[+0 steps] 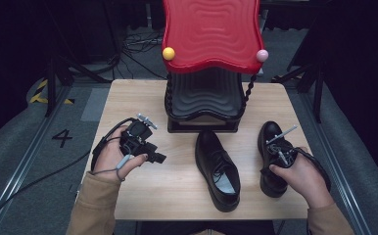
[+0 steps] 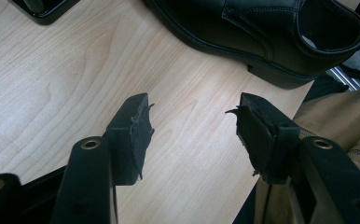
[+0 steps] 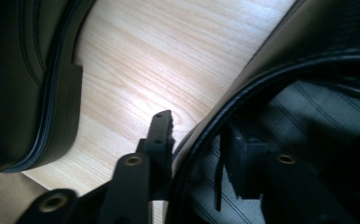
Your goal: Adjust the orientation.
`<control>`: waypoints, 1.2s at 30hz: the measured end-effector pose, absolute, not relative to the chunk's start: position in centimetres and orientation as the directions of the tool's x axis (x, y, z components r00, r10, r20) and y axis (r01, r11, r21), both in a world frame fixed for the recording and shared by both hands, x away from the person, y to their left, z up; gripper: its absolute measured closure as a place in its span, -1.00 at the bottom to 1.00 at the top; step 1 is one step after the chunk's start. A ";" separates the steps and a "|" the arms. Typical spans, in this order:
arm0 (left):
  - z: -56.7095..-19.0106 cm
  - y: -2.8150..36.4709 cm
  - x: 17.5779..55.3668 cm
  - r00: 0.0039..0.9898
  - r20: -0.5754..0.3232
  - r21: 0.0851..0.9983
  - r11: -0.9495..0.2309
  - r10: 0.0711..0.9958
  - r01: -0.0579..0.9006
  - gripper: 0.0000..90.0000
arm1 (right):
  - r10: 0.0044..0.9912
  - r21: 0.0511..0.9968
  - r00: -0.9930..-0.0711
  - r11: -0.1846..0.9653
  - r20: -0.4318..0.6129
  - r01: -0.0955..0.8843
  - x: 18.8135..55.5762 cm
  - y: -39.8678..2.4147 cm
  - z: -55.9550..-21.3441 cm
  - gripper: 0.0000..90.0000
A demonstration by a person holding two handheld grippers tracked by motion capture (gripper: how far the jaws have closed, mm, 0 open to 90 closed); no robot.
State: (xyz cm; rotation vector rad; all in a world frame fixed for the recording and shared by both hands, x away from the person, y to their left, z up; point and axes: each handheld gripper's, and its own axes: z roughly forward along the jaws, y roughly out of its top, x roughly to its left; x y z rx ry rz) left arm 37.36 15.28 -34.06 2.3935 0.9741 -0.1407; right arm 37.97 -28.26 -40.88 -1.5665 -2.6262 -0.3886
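My right claw (image 1: 276, 147), lower right, straddles the shoe's (image 1: 269, 142) rim to lift it; my left claw (image 1: 145, 142) waits wide open, empty.

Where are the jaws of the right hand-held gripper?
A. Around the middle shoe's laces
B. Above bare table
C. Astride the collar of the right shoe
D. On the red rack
C: the right hand-held gripper has one jaw outside and one inside the right shoe collar.
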 end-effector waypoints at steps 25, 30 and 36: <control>-33.9 14.1 38.1 0.754 -0.291 0.456 -0.607 0.589 0.650 0.00 | 0.889 0.301 -0.444 0.395 0.113 0.868 34.9 -29.8 -36.6 0.88; -33.8 13.7 38.4 0.763 -0.291 0.457 -0.617 0.577 0.640 0.00 | 0.867 0.341 -0.490 0.435 0.091 0.833 33.1 -28.4 -35.2 0.88; -33.9 13.5 38.6 0.765 -0.292 0.457 -0.619 0.574 0.639 0.00 | 0.832 0.388 -0.549 0.480 0.085 0.787 31.7 -27.2 -34.0 0.89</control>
